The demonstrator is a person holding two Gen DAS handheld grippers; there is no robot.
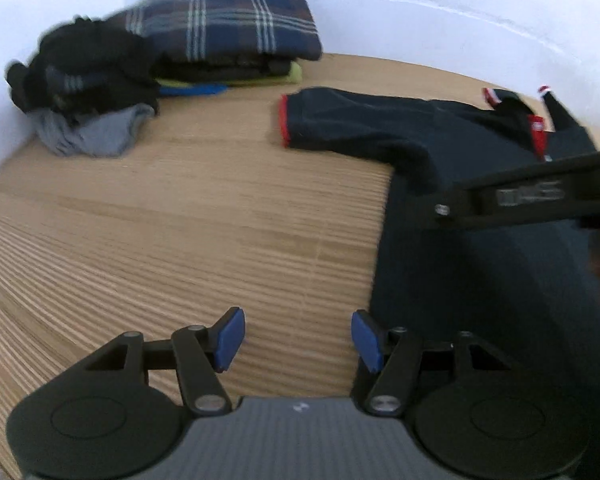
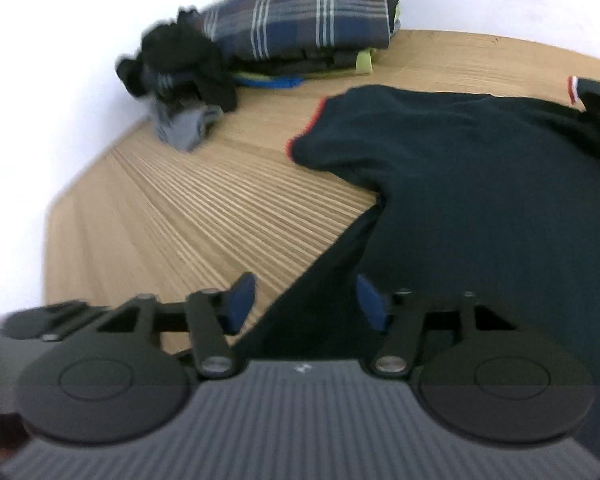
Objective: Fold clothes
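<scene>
A dark navy polo shirt [image 2: 480,168] with red-trimmed sleeve cuffs lies spread on the wooden table [image 1: 160,220], filling the right half of both wrist views, its left sleeve stretched toward the upper middle of the frame. The step in hand looks like the start of a fold: both grippers are coming to the shirt's near left edge, and nothing is gathered yet. The left gripper [image 1: 298,338] sits at the bottom centre of its view, jaws parted over bare wood, with the shirt's edge just beside its right blue pad; it is released and grasps nothing. The right gripper [image 2: 306,300] straddles the shirt's slanting edge at the bottom of its view, jaws apart, cloth lying between the pads but not visibly pinched. Its long black body also crosses the right side of the left view. The next move probably calls for each gripper to close on the side seam or hem and carry it across toward the right of the frame. No containers are in sight; in the upper left, a plaid garment [image 1: 224,28] tops a folded stack, with a loose heap of black and grey clothes [image 1: 84,92] beside it.
</scene>
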